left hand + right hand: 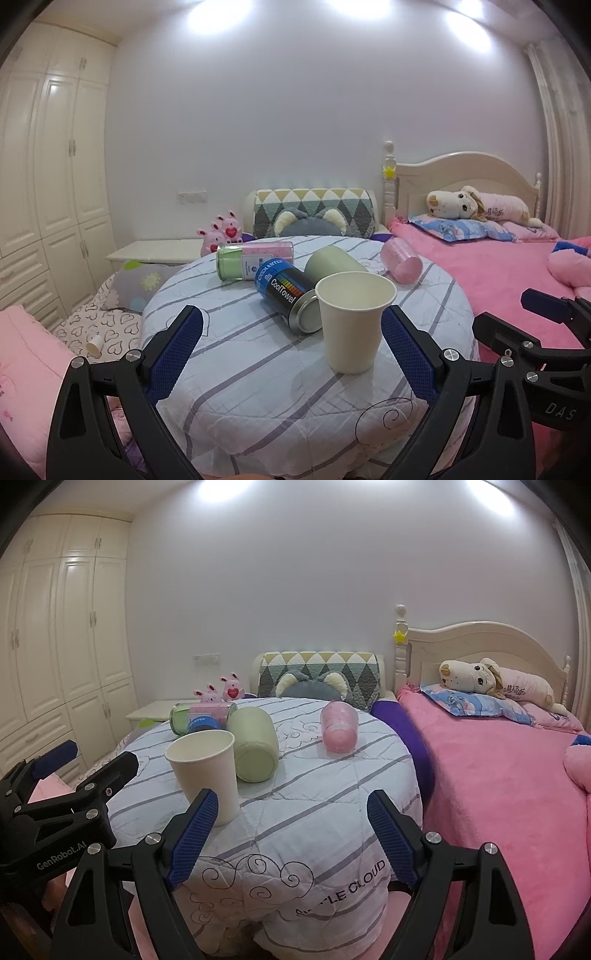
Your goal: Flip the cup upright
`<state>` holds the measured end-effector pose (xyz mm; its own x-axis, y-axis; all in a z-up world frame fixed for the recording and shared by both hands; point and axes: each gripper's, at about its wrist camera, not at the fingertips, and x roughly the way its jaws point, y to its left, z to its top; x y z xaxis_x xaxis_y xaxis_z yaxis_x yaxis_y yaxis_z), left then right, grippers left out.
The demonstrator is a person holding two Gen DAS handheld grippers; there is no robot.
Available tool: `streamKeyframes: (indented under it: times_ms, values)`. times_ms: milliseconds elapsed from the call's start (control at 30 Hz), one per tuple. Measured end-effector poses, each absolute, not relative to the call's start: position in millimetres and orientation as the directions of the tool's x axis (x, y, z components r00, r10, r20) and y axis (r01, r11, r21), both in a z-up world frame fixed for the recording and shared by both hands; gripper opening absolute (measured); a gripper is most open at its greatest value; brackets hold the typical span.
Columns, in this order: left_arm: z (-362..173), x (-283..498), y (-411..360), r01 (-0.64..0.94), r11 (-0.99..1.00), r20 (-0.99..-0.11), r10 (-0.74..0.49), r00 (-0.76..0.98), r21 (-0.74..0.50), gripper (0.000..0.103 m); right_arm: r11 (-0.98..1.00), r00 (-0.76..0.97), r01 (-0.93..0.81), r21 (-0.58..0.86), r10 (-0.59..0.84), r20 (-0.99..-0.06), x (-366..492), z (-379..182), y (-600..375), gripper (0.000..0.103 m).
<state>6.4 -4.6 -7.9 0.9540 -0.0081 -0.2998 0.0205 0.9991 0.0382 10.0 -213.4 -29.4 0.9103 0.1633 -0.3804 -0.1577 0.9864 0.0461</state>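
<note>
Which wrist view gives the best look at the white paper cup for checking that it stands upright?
The left wrist view. The white paper cup stands there whole, mouth up, rim to base, unobstructed between the open left gripper fingers. In the right wrist view the cup also stands upright, but a right gripper finger hides part of its base.

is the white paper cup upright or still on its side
Upright: the white paper cup stands on its base, open mouth up, on the striped quilt.
</note>
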Motion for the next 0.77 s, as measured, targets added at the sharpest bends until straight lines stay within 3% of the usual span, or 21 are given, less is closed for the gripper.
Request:
streamKeyframes:
  times_ms: [767]
  values:
    - [-6.2,4.4,-3.7,0.022,0.999,-0.295,-0.008,0.955,0.044,0.099,0.986,0.907,-0.163,0.046,0.168,-0.386,10.6,-30.2,-212.0,0.084]
